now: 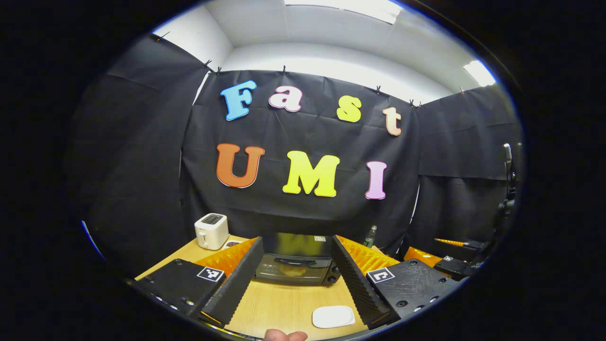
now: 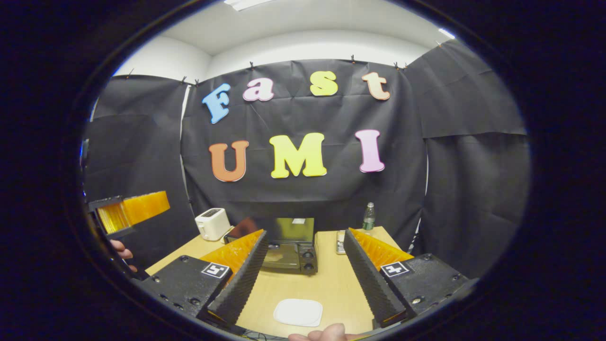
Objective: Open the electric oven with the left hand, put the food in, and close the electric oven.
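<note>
Black cloth walls close off a wooden table (image 2: pixel 331 284). At its far side stands the oven (image 1: pixel 296 265), door shut, with something pale, seemingly food, behind the glass. A white toaster (image 1: pixel 211 231) sits far left, a bottle (image 2: pixel 369 217) far right, and a white plate (image 2: pixel 298 312) lies near. The left gripper (image 1: pixel 296 279) is spread wide with nothing between its fingers, pointing at the oven. The right gripper (image 2: pixel 303 279) is likewise spread and holds nothing, above the plate.
</note>
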Tool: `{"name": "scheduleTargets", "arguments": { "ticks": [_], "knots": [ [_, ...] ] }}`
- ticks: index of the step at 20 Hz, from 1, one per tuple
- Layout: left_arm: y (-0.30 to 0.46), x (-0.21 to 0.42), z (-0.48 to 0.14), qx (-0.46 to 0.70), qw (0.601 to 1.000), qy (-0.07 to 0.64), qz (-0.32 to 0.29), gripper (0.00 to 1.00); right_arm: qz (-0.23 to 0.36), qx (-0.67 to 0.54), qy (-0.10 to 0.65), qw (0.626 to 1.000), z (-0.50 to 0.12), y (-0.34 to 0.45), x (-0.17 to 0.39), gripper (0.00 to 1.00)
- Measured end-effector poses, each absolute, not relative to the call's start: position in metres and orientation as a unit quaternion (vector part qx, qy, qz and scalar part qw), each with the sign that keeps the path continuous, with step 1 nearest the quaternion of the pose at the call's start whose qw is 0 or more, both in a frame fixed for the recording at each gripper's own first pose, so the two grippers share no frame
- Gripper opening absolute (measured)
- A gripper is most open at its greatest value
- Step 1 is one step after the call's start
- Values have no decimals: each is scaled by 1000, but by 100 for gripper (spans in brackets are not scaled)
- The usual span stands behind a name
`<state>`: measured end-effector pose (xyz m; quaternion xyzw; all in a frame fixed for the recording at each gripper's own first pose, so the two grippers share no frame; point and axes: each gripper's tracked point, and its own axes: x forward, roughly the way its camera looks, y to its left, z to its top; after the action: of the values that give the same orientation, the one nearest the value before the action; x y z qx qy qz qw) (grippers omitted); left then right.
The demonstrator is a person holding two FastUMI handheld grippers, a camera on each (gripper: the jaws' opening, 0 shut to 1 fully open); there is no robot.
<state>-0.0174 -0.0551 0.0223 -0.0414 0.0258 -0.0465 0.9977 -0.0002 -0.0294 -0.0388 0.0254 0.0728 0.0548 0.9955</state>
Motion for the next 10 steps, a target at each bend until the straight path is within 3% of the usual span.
{"name": "scheduleTargets", "arguments": {
  "ticks": [10],
  "knots": [
    [-23,-113,28,-44,997,19,-59,94,65,5,74,995,-33,31,-103,100]
  ]
}}
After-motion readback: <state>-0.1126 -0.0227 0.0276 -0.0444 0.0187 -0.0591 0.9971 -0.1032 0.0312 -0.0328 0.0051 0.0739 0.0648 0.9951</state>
